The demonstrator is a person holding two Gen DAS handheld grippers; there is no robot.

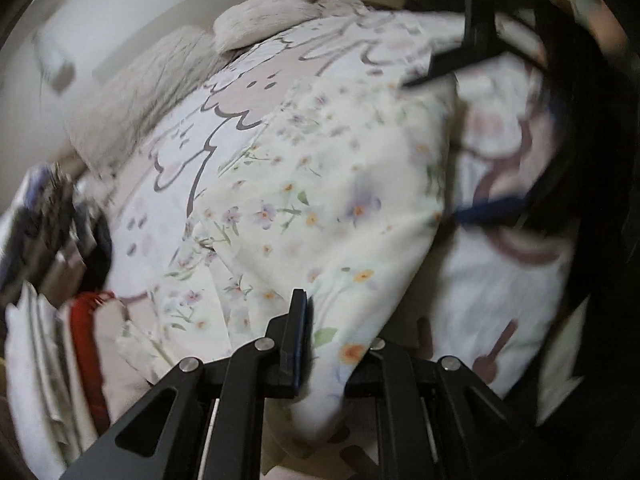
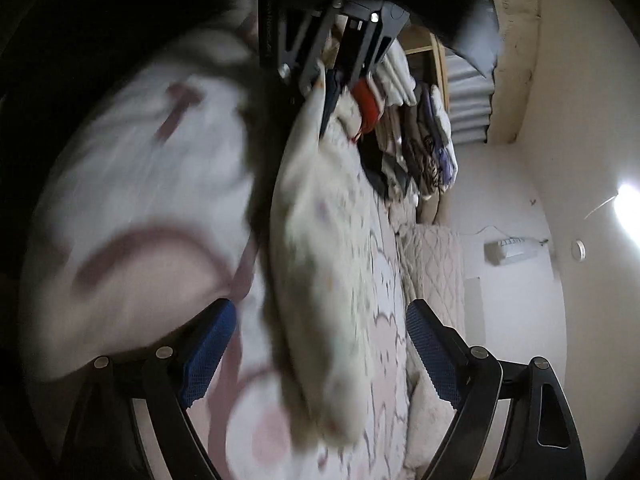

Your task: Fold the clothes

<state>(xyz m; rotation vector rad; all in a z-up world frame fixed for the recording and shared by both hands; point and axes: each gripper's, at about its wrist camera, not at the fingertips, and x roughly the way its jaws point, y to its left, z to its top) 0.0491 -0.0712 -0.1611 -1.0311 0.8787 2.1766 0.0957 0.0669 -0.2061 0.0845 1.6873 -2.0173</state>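
Cartoon-printed bedding (image 1: 248,92) covers the bed across both views, with a quilted blanket (image 2: 434,264) at centre right of the right wrist view and stacked folded clothes (image 2: 420,148) above it. Across the middle hangs the floral garment (image 1: 340,200), pinched at lower centre by the left gripper (image 1: 320,344). The right gripper (image 2: 320,356) stands spread wide, holding nothing, with the cloth dangling between its blue pads (image 2: 430,356).

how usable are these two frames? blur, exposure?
Left wrist view: floral garment readable, motion smear at the edges, right gripper dark and streaked. Right wrist view: worse, the garment smeared, lamp glare at right, black vignette upper left.
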